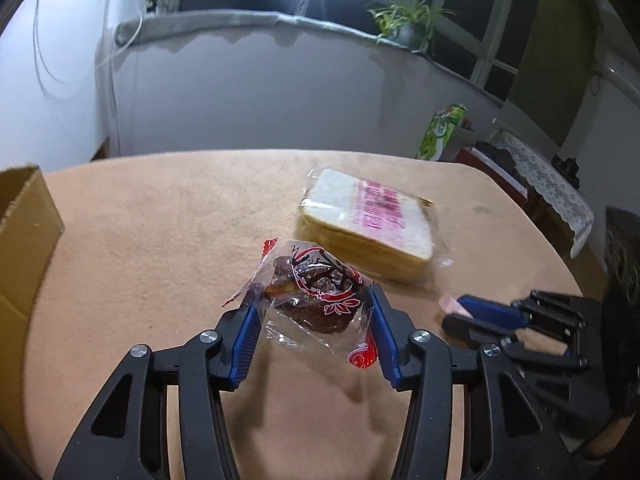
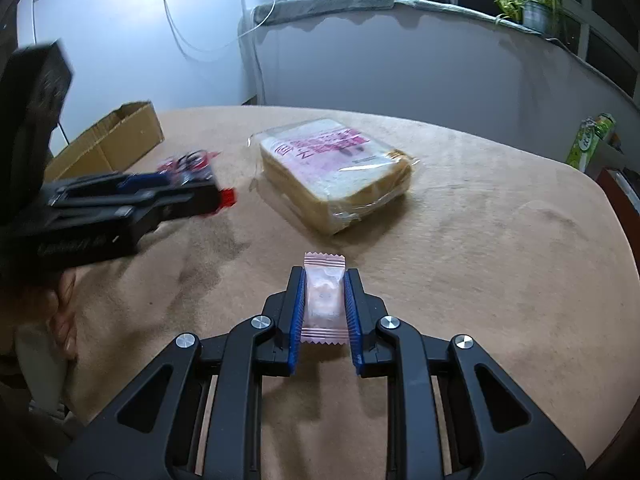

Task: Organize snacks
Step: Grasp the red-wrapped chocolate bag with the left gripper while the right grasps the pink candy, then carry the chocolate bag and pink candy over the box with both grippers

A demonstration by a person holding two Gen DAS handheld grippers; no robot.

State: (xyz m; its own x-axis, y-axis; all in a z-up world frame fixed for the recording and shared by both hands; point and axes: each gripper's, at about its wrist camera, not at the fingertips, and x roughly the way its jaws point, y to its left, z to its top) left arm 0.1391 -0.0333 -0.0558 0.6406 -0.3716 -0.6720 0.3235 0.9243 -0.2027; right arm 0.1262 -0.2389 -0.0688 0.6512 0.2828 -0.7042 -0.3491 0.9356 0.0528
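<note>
My left gripper (image 1: 313, 295) is shut on a clear-and-red wrapped brown snack (image 1: 320, 314), with its blue pads against both sides of the wrapper. The same gripper (image 2: 216, 196) shows blurred at the left of the right wrist view, with the red wrapper (image 2: 188, 162) in it. My right gripper (image 2: 324, 272) is shut on a small pink sachet (image 2: 324, 300), just above the beige tablecloth (image 2: 480, 260). It also shows blurred at the right of the left wrist view (image 1: 454, 312). A bagged loaf of sliced bread (image 1: 368, 220) (image 2: 336, 168) lies flat beyond both grippers.
An open cardboard box (image 1: 24, 232) (image 2: 116, 136) stands at the table's left edge. A green carton (image 1: 440, 132) (image 2: 588, 140) stands off the table at the far right. A potted plant (image 2: 536, 12) sits on the window ledge. A person's hand (image 2: 64, 320) shows at the lower left.
</note>
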